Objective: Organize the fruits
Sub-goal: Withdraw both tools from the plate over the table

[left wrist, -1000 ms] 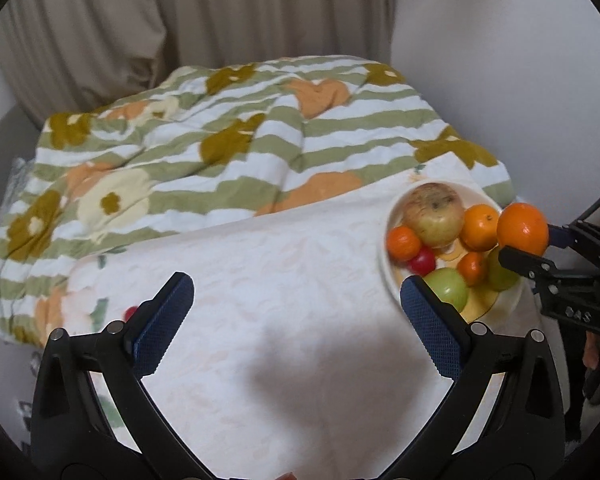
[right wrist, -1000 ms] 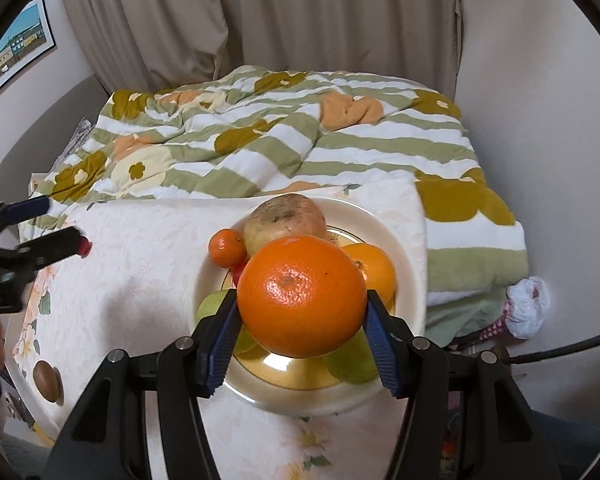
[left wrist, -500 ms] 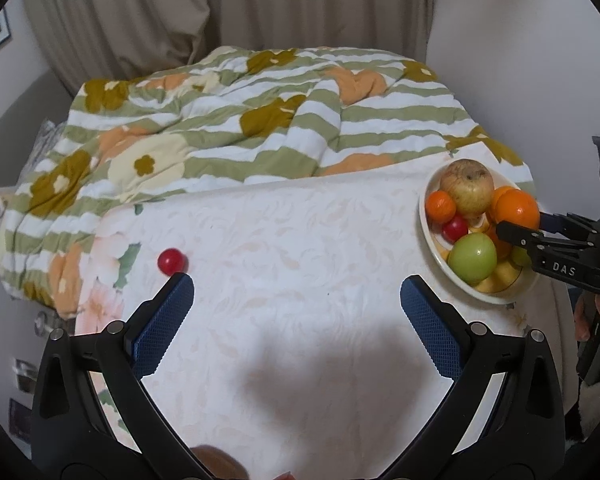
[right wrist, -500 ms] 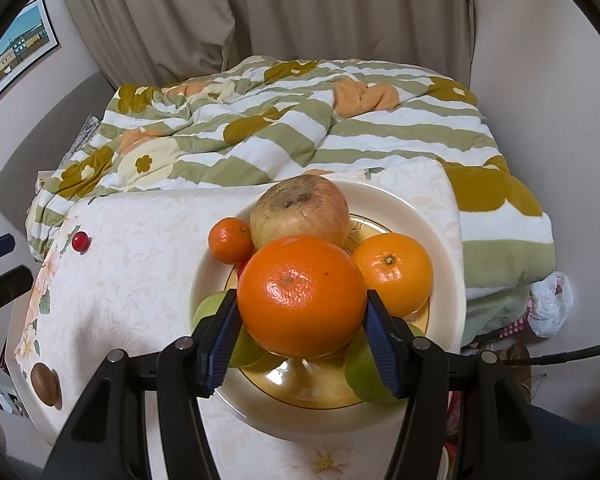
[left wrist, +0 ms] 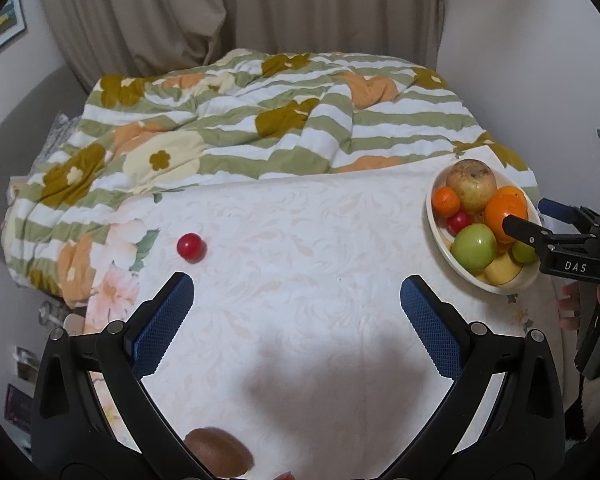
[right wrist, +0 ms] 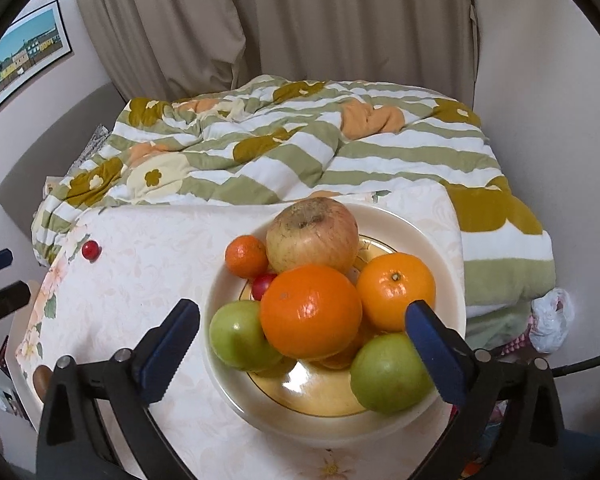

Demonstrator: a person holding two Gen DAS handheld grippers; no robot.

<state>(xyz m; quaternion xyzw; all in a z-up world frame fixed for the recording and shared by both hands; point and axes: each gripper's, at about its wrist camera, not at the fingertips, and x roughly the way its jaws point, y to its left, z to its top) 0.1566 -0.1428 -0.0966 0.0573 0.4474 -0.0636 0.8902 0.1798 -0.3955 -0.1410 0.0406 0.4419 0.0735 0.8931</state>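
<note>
Small table [left wrist: 300, 280] under a pale floral cloth, pushed against a bed with a green-striped flower quilt [left wrist: 268, 128]; beige curtains [right wrist: 340, 20] behind, framed picture [right wrist: 24, 56] on the left wall.

My right gripper [right wrist: 302, 330] has just been opening, jaws now spread wide. The big orange [right wrist: 311, 311] sits between the pads but neither one touches it; it rests on top of the pile in the cream plate [right wrist: 424, 236]. Around it: green apple [right wrist: 240, 336] at left, second green apple [right wrist: 392, 374] near my right pad, smaller orange [right wrist: 396, 290] to the right, russet apple [right wrist: 312, 234] behind, small mandarin [right wrist: 247, 256] behind left, a red cherry tomato [right wrist: 263, 285] tucked under the pile. Plate is at the table's right end, near the edge.

My left gripper [left wrist: 298, 322] is also spread wide with nothing between the pads, over bare cloth mid-table. Loose red cherry tomato [left wrist: 190, 246] lies just beyond my left pad, well apart from the plate. A brown kiwi [left wrist: 218, 454] sits at the near table edge, below the gripper, partly hidden by its frame.

From the left view, the right gripper's fingers flank the big orange at the plate's near side.
</note>
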